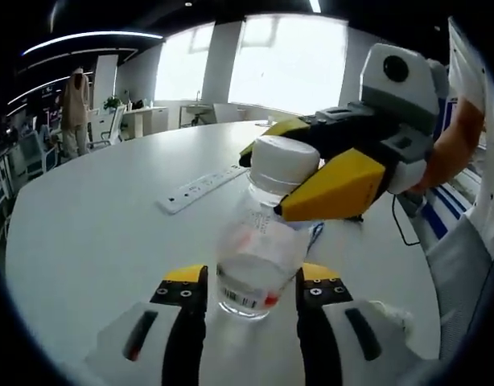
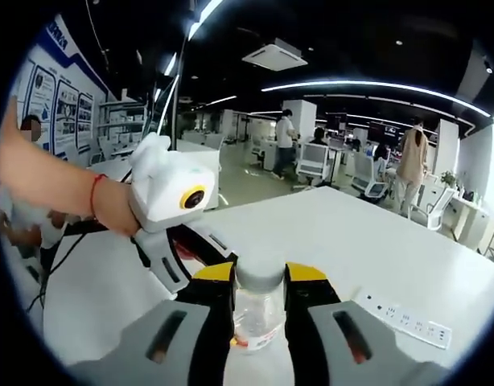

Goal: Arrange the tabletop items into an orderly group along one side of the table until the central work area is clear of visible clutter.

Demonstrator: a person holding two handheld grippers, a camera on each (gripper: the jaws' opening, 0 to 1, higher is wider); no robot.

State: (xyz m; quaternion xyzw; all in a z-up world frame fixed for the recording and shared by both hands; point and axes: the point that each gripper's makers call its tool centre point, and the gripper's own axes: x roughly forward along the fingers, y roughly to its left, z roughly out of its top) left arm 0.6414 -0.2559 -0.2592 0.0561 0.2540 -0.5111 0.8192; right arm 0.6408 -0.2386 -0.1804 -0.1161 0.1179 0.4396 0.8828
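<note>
Open-plan office space with bright windows and ceiling strip lights surrounded a large white table [image 1: 86, 241], on which a white power strip [image 1: 200, 188] lay well in from the edges. A clear plastic bottle [image 1: 259, 257] with a white cap [image 1: 284, 163] stood near the table's near edge. The left tool [image 1: 251, 291] sat with its jaws to either side of the bottle's base, seemingly close against it, though whether they actually pinched it could not be told. The right tool [image 2: 259, 277] was clamped on the cap, its yellow-tipped jaws pressing the cap from both sides. The step in hand looked like a two-tool carry or hand-over of the bottle toward one side of the table. To do it well, the bottle should be kept upright, both tools moved together so the neck was not twisted, and one grip kept firm before the other let go. Setting it down close to the power strip, aligned with it, would leave the middle of the table free.
</note>
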